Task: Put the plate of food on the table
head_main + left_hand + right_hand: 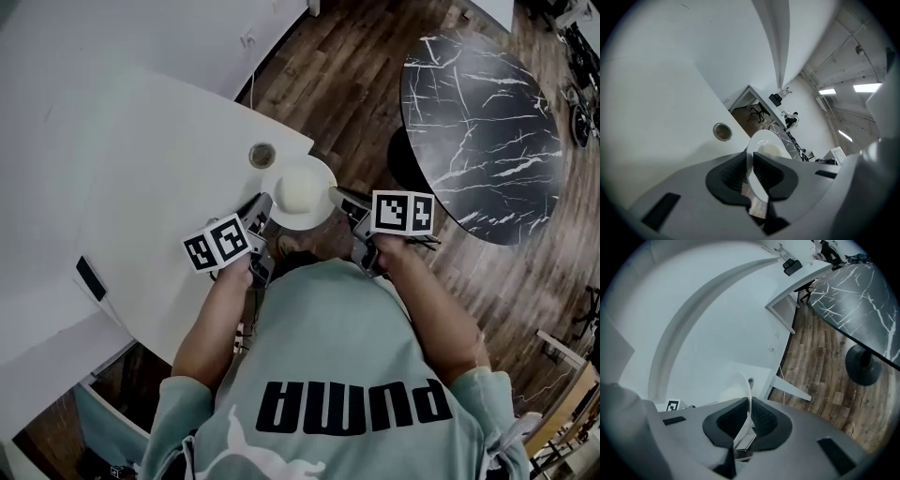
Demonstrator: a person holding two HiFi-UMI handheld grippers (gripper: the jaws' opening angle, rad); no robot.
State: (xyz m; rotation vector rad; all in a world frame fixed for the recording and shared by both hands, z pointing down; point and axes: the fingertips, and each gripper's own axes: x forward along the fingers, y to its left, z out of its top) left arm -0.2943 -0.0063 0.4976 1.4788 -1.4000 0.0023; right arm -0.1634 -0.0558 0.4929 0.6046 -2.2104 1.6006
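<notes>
One plate (322, 179), two tongs (265, 209) (339, 197), two tables (141, 187) (483, 131).

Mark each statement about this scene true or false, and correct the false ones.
1. The left gripper and the right gripper each have their fingers closed on the rim of the plate, on opposite sides. True.
2. The plate is bare. False: a pale mound of food lies on it.
3. The plate stands on the black marble table. False: it is held at the edge of the white table, well apart from the marble one.
4. A small round object sits on the white table just beyond the plate. True.
</notes>
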